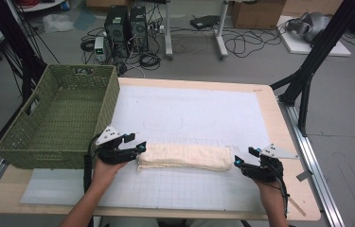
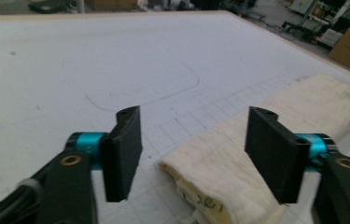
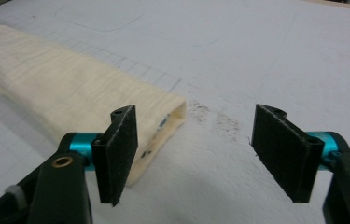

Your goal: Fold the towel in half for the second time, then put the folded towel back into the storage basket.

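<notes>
A cream folded towel [image 1: 184,157] lies as a long strip on the white gridded mat [image 1: 189,113], near the front of the table. My left gripper [image 1: 139,147] is at the towel's left end, open, jaws apart with nothing between them. In the left gripper view the towel [image 2: 266,135] lies just ahead of the left gripper [image 2: 196,156], toward its right jaw. My right gripper [image 1: 238,161] stands open at the towel's right end. In the right gripper view the towel [image 3: 70,88] ends beside the left jaw of the right gripper [image 3: 196,156], whose gap holds bare mat.
A green woven basket [image 1: 61,118] sits empty on the table's left side, close behind my left hand. The table's wooden edge [image 1: 284,123] runs along the right. Computers and cables [image 1: 128,33] lie on the floor beyond the table.
</notes>
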A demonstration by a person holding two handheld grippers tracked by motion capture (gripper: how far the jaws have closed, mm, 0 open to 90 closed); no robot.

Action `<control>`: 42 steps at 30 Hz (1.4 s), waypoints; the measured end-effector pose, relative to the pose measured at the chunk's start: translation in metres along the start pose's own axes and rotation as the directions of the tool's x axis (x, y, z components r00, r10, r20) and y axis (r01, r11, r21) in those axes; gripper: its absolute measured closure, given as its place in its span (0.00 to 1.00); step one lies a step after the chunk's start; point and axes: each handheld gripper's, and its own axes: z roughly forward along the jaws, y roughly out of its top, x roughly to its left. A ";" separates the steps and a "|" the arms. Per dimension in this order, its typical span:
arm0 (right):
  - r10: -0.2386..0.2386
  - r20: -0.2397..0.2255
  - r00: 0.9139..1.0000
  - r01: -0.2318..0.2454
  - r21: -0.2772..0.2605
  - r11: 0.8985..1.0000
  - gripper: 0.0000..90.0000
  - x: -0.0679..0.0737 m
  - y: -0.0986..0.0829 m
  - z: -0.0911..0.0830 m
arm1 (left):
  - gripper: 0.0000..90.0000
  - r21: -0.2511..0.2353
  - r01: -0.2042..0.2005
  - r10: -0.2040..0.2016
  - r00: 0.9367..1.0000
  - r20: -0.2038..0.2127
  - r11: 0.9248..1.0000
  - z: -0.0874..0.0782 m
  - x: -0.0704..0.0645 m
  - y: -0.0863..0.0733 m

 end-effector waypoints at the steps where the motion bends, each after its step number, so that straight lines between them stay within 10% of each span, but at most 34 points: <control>1: 0.012 -0.001 1.000 -0.012 -0.007 1.000 0.31 -0.001 -0.001 -0.002 | 0.32 -0.023 -0.003 0.003 1.000 -0.002 1.000 -0.001 0.000 0.001; 11: -0.039 0.035 0.999 0.040 -0.024 0.999 0.12 -0.004 0.000 -0.011 | 0.19 -0.069 -0.052 0.053 0.999 0.003 0.996 -0.005 -0.006 0.006; 42: -0.046 0.028 0.999 0.046 -0.024 0.999 0.12 0.001 -0.001 -0.010 | 0.20 -0.048 -0.037 0.038 0.999 0.006 0.998 -0.007 -0.003 0.005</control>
